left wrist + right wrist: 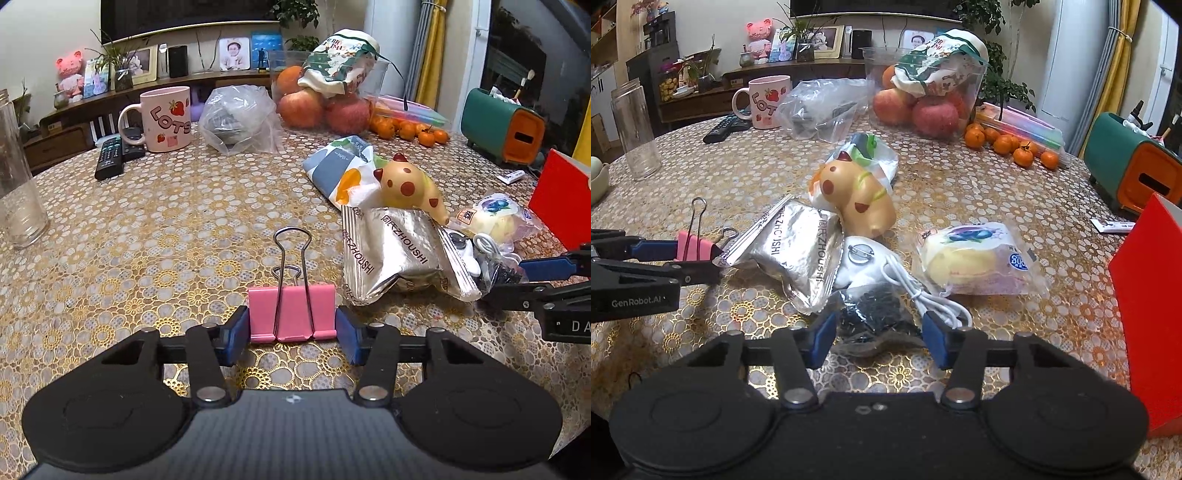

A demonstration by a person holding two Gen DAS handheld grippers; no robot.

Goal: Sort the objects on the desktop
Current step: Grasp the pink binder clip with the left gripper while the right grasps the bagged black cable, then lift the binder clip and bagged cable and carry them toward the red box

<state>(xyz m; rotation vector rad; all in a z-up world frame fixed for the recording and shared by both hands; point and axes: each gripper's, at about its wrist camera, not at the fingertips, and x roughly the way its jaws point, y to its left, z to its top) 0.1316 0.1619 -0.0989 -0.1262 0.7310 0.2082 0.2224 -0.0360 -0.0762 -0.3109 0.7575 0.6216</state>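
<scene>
Round table [147, 229] under gold floral cloth, living-room shelf behind. Beyond both jaws: fruit tub [923, 96], pink mug [166, 118], foil snack packet [798, 254], spotted toy [860, 195]. Right gripper [879, 336] jaws partly closed, bag of black bits [871, 314] between them, contact unclear. Left gripper [291, 328] jaws clamped on pink binder clip [291, 314], wire handle pointing away.

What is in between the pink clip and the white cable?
In the right wrist view, the silver snack packet lies between the pink clip and the white cable, with a small bag of black bits beside the cable.
</scene>
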